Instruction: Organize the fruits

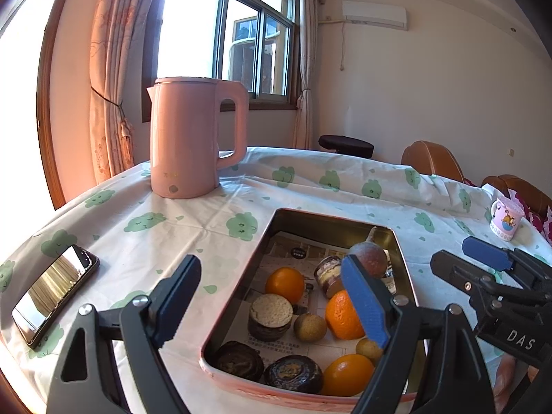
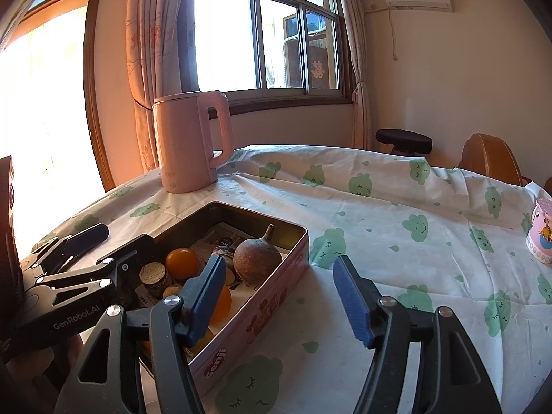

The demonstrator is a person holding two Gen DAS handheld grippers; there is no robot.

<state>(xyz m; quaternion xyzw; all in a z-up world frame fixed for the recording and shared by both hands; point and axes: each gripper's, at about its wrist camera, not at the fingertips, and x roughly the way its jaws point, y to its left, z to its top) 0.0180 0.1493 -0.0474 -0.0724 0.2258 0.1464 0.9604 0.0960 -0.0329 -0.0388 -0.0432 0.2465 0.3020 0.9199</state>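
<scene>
A pink metal tin [image 1: 307,216] [image 2: 276,296] lined with newspaper sits on the table. It holds three oranges [image 1: 285,284], small brown longans [image 1: 309,326], round cakes [image 1: 270,316], dark pastries [image 1: 293,374] and a large brown stemmed fruit [image 1: 368,258] [image 2: 257,262]. My left gripper [image 1: 272,305] is open and empty, hovering over the tin's near left part; it also shows in the right wrist view [image 2: 100,241]. My right gripper [image 2: 279,298] is open and empty above the tin's right wall and the cloth; it also shows in the left wrist view [image 1: 462,258].
A pink electric kettle [image 1: 193,138] [image 2: 191,145] stands behind the tin. A phone [image 1: 57,291] lies at the left on the cloud-print tablecloth [image 2: 414,241]. A small pink cup [image 1: 505,218] [image 2: 541,234] stands at the right edge. Chairs [image 1: 431,158] ring the far side.
</scene>
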